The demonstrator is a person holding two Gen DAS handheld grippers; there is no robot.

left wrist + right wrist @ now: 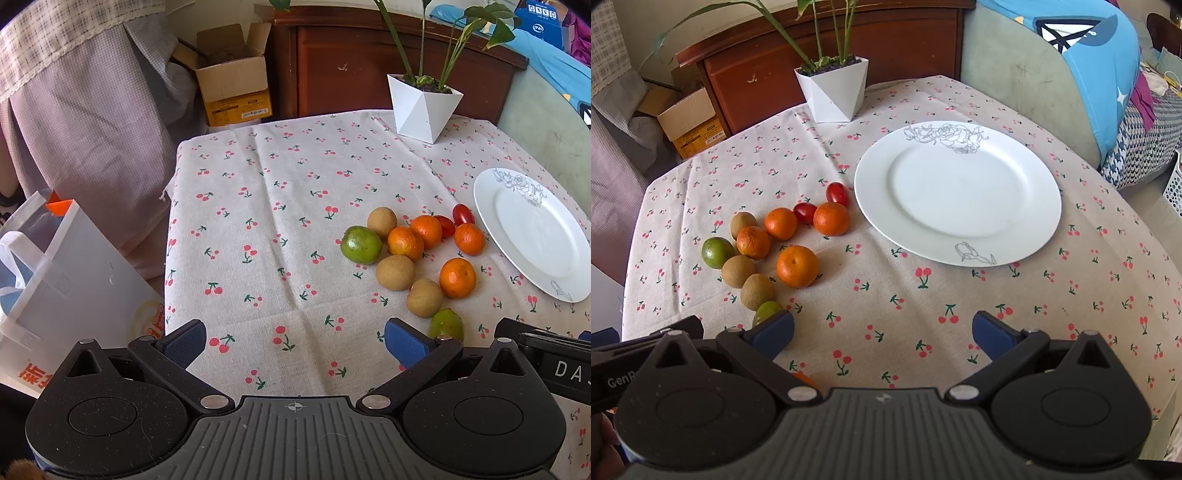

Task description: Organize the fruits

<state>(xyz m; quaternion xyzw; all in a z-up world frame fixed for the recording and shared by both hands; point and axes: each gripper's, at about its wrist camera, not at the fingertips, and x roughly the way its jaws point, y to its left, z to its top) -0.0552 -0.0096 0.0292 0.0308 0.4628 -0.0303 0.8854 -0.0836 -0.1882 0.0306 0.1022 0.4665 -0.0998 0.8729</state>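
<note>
A cluster of fruit lies on the cherry-print tablecloth: several oranges (pixel 797 266), brown kiwis (pixel 758 291), two green limes (pixel 717 252) and two cherry tomatoes (pixel 837 194). An empty white plate (pixel 956 192) with grey flower drawings sits to their right. The fruit also shows in the left wrist view (pixel 457 277), with the plate (pixel 532 236) at the right edge. My left gripper (pixel 293 343) is open and empty, above the cloth left of the fruit. My right gripper (pixel 882 332) is open and empty, in front of the plate; its left finger partly hides the near lime (pixel 767 311).
A white faceted pot with a green plant (pixel 833 92) stands at the table's far edge. Behind it is a wooden cabinet (pixel 831 40). A cardboard box (pixel 232 85) and a white bag (pixel 55 280) are off the table's left. A sofa with cushions (pixel 1089 74) is at the right.
</note>
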